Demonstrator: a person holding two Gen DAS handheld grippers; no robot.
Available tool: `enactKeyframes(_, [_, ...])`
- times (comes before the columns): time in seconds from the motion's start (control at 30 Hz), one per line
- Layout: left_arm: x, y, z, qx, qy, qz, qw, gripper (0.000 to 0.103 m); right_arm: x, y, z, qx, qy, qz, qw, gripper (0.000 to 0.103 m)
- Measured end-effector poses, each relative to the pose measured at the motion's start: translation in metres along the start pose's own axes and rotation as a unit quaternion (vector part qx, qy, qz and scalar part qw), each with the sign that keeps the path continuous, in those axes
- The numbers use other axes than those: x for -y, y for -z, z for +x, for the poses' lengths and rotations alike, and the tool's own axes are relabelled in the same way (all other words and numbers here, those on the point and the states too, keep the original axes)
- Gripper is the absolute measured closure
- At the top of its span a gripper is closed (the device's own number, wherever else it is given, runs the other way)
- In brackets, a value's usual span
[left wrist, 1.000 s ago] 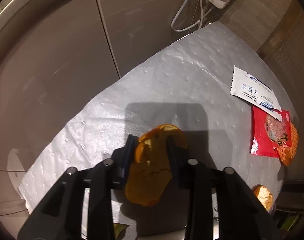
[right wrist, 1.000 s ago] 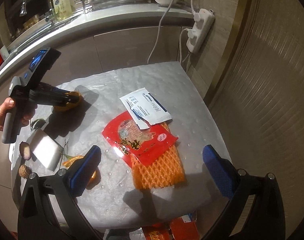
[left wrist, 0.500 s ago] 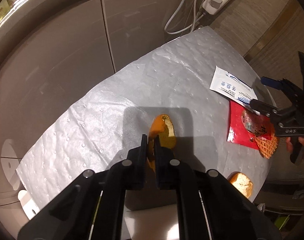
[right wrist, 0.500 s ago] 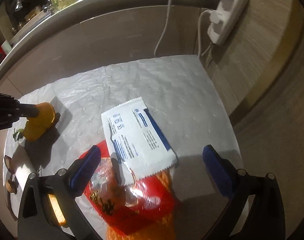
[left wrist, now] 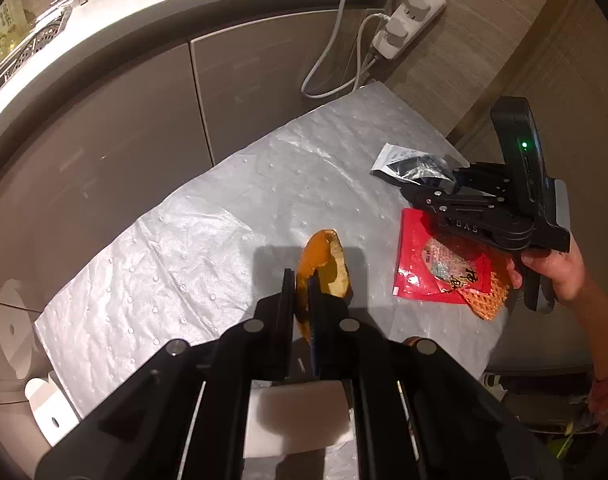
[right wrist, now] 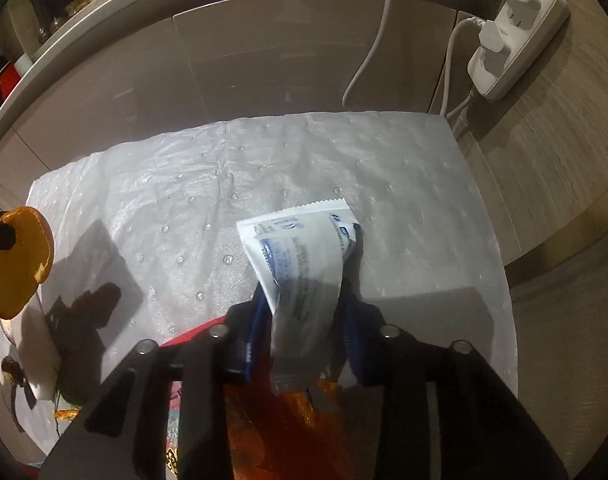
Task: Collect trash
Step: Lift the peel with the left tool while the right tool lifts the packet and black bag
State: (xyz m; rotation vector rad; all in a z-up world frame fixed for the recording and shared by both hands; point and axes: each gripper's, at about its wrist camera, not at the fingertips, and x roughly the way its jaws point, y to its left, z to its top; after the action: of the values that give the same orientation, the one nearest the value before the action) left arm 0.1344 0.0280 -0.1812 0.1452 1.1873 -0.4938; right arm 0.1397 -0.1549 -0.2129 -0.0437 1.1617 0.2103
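An orange peel (left wrist: 327, 256) hangs above the grey bubbled sheet (left wrist: 184, 248), pinched in my left gripper (left wrist: 302, 280), which is shut on it. The same peel (right wrist: 22, 256) shows at the left edge of the right wrist view. My right gripper (right wrist: 304, 292) has its jaws closing on a white printed packet (right wrist: 300, 248), which buckles upward between the blue pads. From the left wrist view that packet (left wrist: 407, 162) sits crumpled at the right gripper's tips. Under it lie a red snack wrapper (left wrist: 419, 272) and an orange foam net (left wrist: 487, 304).
A white power strip (left wrist: 407, 20) with cables hangs on the wall behind the table, beside grey cabinet doors (left wrist: 124, 120). A white block (left wrist: 300, 412) lies at the near edge under my left gripper. A person's hand (left wrist: 551, 268) holds the right gripper.
My left gripper closed on the orange peel and lifted it off the sheet. My right gripper came down over the white packet and closed on it, folding it up.
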Motion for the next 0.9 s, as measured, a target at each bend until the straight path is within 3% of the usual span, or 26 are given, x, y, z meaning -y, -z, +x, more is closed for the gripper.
enactKeyframes(0.07, [0.003,0.004,-0.007,0.006,-0.001,0.005,1.0000,0.096,-0.003,0.002,-0.008,0.005,0.002,0.008,1.000,0.086])
enactKeyframes(0.47, [0.011,0.037,-0.089,0.058,0.020,0.031,0.9976,0.096,-0.058,0.028,-0.118,0.111,0.028,0.053,0.992,0.093])
enactKeyframes(0.67, [0.015,0.056,-0.128,0.066,0.001,0.018,0.9976,0.096,-0.085,0.033,-0.161,0.147,-0.010,0.051,0.988,0.098])
enactKeyframes(0.9, [0.016,0.080,-0.162,0.068,-0.037,-0.018,0.9968,0.096,-0.102,0.047,-0.181,0.141,-0.064,0.042,0.987,0.098])
